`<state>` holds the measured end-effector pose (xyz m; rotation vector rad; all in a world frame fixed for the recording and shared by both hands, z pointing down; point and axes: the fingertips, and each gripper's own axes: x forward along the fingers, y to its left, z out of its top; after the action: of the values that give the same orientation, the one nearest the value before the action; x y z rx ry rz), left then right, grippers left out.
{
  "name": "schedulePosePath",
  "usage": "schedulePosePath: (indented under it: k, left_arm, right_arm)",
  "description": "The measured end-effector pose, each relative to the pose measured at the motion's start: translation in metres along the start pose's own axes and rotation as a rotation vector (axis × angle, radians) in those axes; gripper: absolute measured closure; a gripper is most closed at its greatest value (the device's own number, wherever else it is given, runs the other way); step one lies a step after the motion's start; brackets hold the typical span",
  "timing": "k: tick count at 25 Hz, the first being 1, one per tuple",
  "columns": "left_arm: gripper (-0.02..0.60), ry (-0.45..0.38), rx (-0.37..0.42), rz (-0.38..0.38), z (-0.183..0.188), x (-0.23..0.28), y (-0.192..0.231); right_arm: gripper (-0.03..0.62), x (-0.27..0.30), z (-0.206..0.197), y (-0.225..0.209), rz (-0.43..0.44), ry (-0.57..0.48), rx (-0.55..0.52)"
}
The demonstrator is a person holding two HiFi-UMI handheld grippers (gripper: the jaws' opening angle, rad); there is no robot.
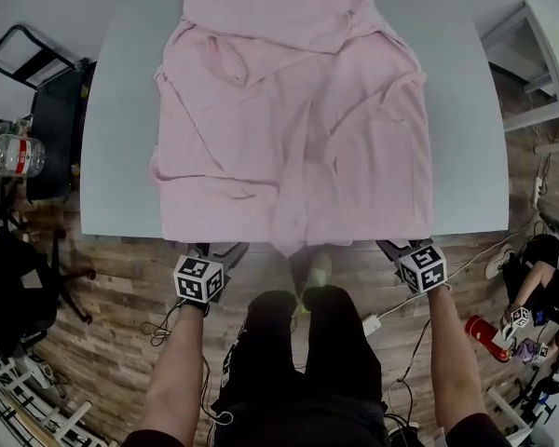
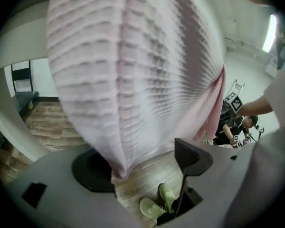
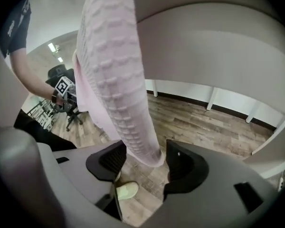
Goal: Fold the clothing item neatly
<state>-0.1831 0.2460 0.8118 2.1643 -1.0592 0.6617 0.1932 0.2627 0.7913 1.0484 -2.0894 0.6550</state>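
One pink clothing item (image 1: 293, 110) lies spread and wrinkled on the pale surface (image 1: 121, 156), filling the upper middle of the head view. A flap of it hangs over the near edge at the centre of the frame. Two tools sit just under that edge: the left tool (image 1: 216, 250) in the lower left and the right tool (image 1: 394, 246) in the lower right. Each carries one cube with black-and-white square markers. In the left gripper view the jaws stand wide apart. The ribbed pink hem droops in front of the left pad (image 2: 88, 172), well apart from the right pad (image 2: 192, 156), so nothing is clamped. In the right gripper view the jaws are also spread. A narrow fold of the same cloth hangs down between them, close against the left pad (image 3: 107, 163) and clear of the other, so it too is not pinched. Two pale green shoes (image 2: 154, 205) show on the wooden floor (image 1: 112, 315) below the left tool. One clear water bottle (image 1: 14, 155) with a red label, its print too small to read, stands at the left edge of the head view beside one black chair (image 1: 51, 128). A second person (image 1: 540, 277) sits at the lower right.
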Motion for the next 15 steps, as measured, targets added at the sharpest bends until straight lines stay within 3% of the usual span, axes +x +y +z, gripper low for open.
schedulePosePath:
  k: [1, 2, 3, 4, 5, 11, 15]
  left_arm:
    - [0.233, -0.009, -0.001, 0.005, 0.003, 0.002, -0.005]
    - [0.317, -0.014, -0.003, 0.016, 0.005, 0.002, -0.01]
    - [0.427, -0.019, -0.014, 0.03, 0.005, -0.001, -0.012]
    - [0.534, -0.023, -0.034, 0.039, 0.004, -0.005, -0.012]
    - [0.569, -0.024, -0.056, 0.038, 0.002, -0.008, -0.014]
    - [0.572, 0.019, -0.077, -0.034, -0.001, -0.039, -0.041]
    - [0.572, 0.031, -0.075, -0.13, 0.012, -0.075, -0.064]
  right_arm:
    - [0.366, -0.001, 0.001, -0.001, -0.017, -0.009, 0.015]
    - [0.478, -0.003, 0.0, -0.001, -0.031, -0.013, 0.033]
    - [0.534, -0.005, -0.001, 0.001, -0.037, -0.013, 0.052]
    - [0.562, -0.008, -0.002, 0.004, -0.033, -0.013, 0.07]
    - [0.565, -0.012, -0.003, 0.008, -0.025, -0.011, 0.085]
    - [0.569, -0.052, -0.005, 0.044, 0.062, 0.015, 0.148]
    - [0.569, -0.091, 0.013, 0.074, 0.155, 0.004, 0.202]
